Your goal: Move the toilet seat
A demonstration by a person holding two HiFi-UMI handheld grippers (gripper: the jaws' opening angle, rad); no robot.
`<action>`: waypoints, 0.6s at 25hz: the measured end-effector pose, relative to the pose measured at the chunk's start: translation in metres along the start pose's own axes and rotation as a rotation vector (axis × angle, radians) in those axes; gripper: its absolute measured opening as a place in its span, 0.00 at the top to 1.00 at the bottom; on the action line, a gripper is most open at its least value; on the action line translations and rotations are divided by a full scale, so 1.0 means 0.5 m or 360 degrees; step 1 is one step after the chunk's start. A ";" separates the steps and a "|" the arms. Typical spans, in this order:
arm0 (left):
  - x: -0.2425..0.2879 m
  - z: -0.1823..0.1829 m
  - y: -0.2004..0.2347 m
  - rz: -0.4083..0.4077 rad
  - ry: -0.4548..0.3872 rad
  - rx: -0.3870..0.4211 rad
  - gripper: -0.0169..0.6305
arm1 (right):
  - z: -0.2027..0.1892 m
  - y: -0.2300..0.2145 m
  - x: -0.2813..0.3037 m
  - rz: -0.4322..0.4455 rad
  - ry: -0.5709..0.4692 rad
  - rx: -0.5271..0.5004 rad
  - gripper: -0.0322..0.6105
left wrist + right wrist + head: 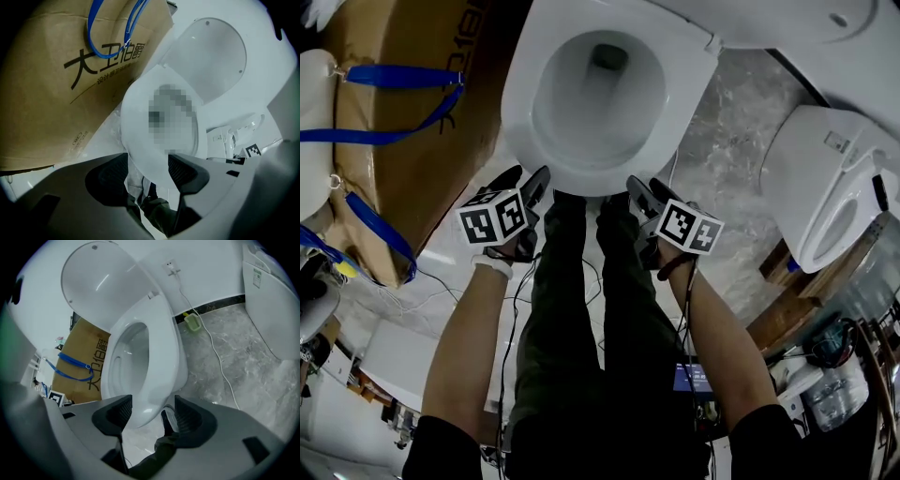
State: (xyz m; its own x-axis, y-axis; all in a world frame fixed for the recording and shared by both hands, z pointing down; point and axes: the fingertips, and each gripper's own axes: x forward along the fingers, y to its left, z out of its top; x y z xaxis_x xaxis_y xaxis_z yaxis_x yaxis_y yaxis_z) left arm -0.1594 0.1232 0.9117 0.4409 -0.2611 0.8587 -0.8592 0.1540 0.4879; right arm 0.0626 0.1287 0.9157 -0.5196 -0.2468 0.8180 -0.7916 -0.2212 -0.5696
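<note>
Dark trousered legs (581, 356) and two bare forearms are filling the lower head view. Beyond them, the left gripper (523, 183) and right gripper (649, 195) are pointing down at the front rim of the toilet seat (530, 131), which is lying flat on the bowl. A cardboard box (412, 169) with blue straps (394, 136) is standing at the left, and a second toilet (825, 187) at the right.

Left gripper view: the left gripper (150, 164) is standing released, its jaws spread to either side of the toilet seat (140, 140) front edge. The lid (211, 61) is standing raised behind.

Right gripper view: the right gripper (152, 412) is likewise standing released, its jaws straddling the toilet seat (164, 348) rim without clamping it. A cable (215, 357) is trailing over the marble floor (243, 343).
</note>
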 end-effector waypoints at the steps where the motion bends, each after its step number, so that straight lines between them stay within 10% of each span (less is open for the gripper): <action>1: 0.004 -0.002 -0.001 -0.0005 0.0004 -0.0007 0.58 | 0.006 -0.002 0.007 -0.0009 -0.0013 0.0008 0.52; 15: 0.027 -0.004 0.002 -0.0055 0.0043 -0.0073 0.58 | 0.009 0.012 0.029 0.0000 -0.0037 0.0100 0.52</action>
State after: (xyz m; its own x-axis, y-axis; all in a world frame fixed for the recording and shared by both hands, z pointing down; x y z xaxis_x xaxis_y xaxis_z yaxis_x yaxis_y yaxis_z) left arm -0.1537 0.1220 0.9240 0.4778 -0.2412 0.8447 -0.8306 0.1890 0.5238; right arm 0.0517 0.1197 0.9235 -0.5115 -0.2686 0.8162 -0.7695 -0.2795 -0.5742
